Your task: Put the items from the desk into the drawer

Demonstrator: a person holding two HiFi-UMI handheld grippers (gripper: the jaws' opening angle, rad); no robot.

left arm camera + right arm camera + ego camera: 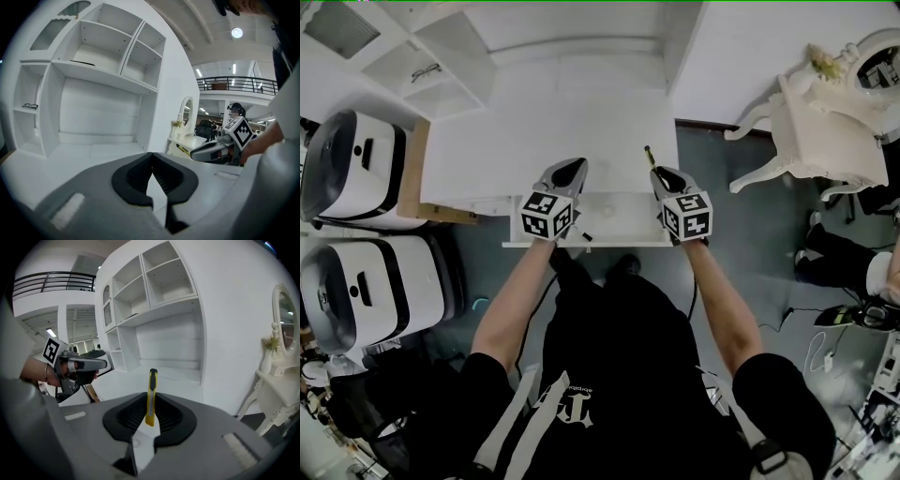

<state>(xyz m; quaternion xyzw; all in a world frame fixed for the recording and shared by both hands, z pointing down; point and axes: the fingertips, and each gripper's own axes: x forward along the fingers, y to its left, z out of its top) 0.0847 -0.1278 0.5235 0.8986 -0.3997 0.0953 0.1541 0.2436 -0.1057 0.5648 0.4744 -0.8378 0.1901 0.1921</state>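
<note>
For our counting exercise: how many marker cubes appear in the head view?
2: one cube on the left gripper, the other on the right gripper, both above the open drawer. None looks hidden.

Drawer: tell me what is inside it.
The drawer shows a white floor and one small dark thing by its front. The left gripper and right gripper cover both ends.

White shelves (412,56) stand at eleven o'clock against the white wall (769,47). At two o'clock, an ornate white table (811,122) on curved legs, a mirror (287,317) on top. Grey floor (750,244) runs below. At nine o'clock, two white pods (361,169). A round ceiling lamp (237,32) glows above a dark railing (234,83).
</note>
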